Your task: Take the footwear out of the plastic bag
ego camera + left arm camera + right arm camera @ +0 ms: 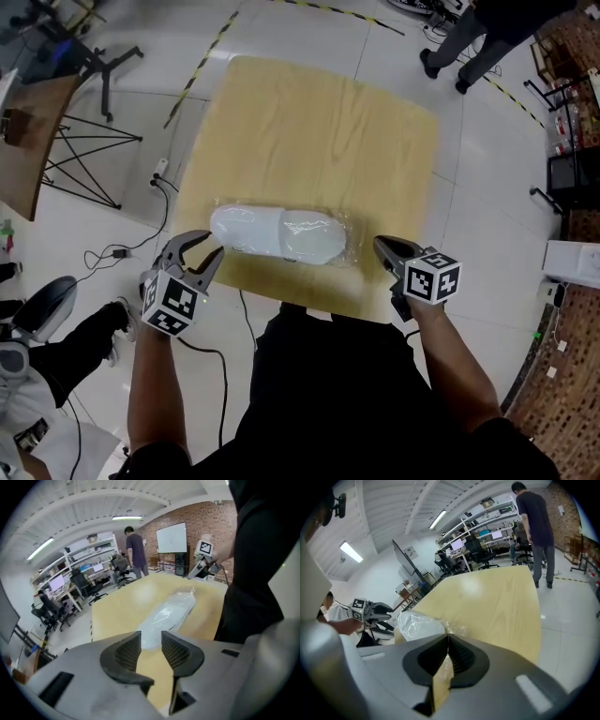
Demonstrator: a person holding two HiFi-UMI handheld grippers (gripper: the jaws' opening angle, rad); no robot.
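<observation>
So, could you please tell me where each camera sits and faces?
Head view: on the person's head, steeply down at table, plastic bag; forearms, left gripper, right gripper show.
Left gripper view: on that gripper, along open jaws toward the bag; torso at right.
Right gripper view: on that gripper, along shut jaws across the table.
Shared: both gripper views show the bag.

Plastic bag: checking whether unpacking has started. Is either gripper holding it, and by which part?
Nothing is held: the left gripper is open near the plastic bag, the right gripper shut and empty.
</observation>
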